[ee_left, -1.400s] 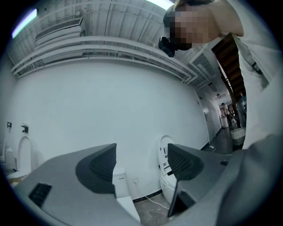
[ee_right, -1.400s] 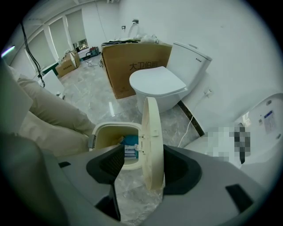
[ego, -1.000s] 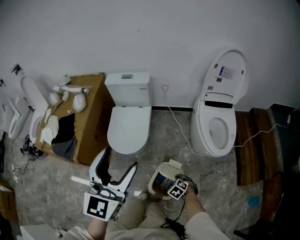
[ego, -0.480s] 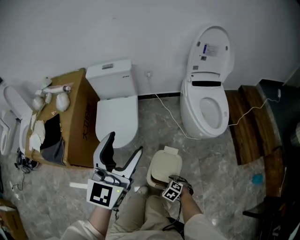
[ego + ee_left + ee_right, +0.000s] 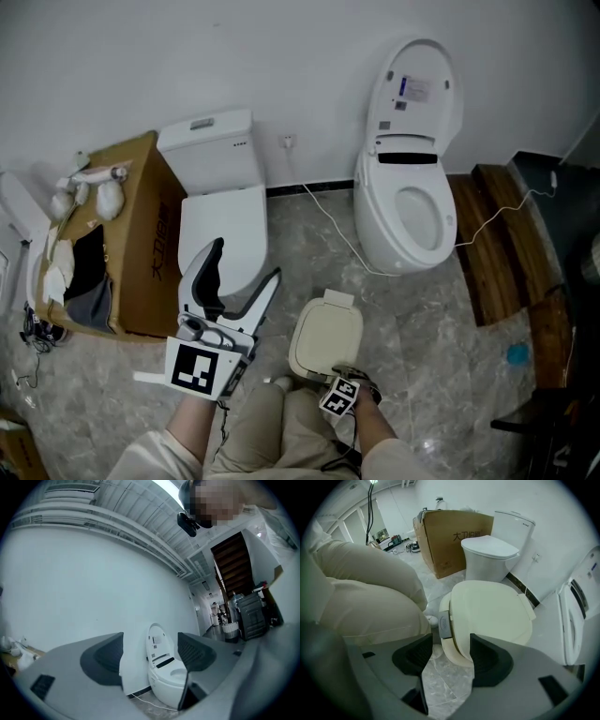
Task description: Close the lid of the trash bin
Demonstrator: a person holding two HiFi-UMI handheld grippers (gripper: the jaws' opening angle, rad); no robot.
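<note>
The cream trash bin [image 5: 325,333] stands on the marble floor in front of my knees, its lid lying flat on it. In the right gripper view the lid [image 5: 490,609] fills the middle, with a grey latch [image 5: 444,623] at the bin's front. My right gripper [image 5: 336,384] points steeply down at the bin's near edge. Its jaws [image 5: 450,657] stand apart. The lid's front rim shows between them and the floor shows beside it, so they are open. My left gripper [image 5: 246,262] is held up to the left, open and empty [image 5: 150,651].
A closed white toilet [image 5: 220,220] stands behind the left gripper, and an open toilet [image 5: 408,202] at the back right. A cardboard box [image 5: 131,234] sits at the left. A white cable [image 5: 328,225] runs over the floor. Dark wooden boards [image 5: 506,244] lie at the right. My legs [image 5: 361,588] are next to the bin.
A second ago the lid was raised and the bin's inside showed; now it lies flat. My right gripper has moved down to the bin's near edge. My left gripper has sunk a little.
</note>
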